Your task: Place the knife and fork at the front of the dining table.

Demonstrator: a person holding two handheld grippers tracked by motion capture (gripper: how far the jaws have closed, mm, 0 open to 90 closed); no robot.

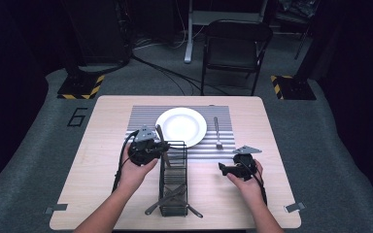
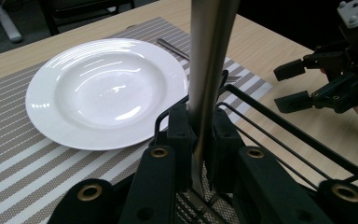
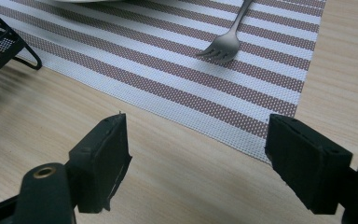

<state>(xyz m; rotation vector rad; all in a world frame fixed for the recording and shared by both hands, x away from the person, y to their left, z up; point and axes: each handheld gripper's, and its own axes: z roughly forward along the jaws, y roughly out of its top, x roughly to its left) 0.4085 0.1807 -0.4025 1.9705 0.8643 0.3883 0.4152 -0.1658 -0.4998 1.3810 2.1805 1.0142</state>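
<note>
My left gripper (image 1: 162, 147) (image 2: 199, 126) is shut on the handle of a steel utensil (image 2: 209, 51) (image 1: 160, 134). It holds the handle upright over the far end of a black wire caddy (image 1: 173, 180) (image 2: 279, 116). The utensil's lower end is hidden behind the jaws. A white plate (image 1: 181, 126) (image 2: 107, 88) lies on a striped placemat (image 1: 141, 116) (image 3: 168, 70), just beyond the caddy. A fork (image 1: 217, 133) (image 3: 223, 44) lies on the mat to the right of the plate. My right gripper (image 1: 222, 168) (image 3: 205, 154) (image 2: 291, 86) hovers open over bare wood near the mat's front right corner, with nothing between its jaws.
More cutlery (image 1: 170, 199) lies in the near end of the caddy, with some ends poking out. The wooden table (image 1: 102, 170) stands on grey carpet. A black folding chair (image 1: 235, 46) stands beyond the far edge, with cables on the floor around it.
</note>
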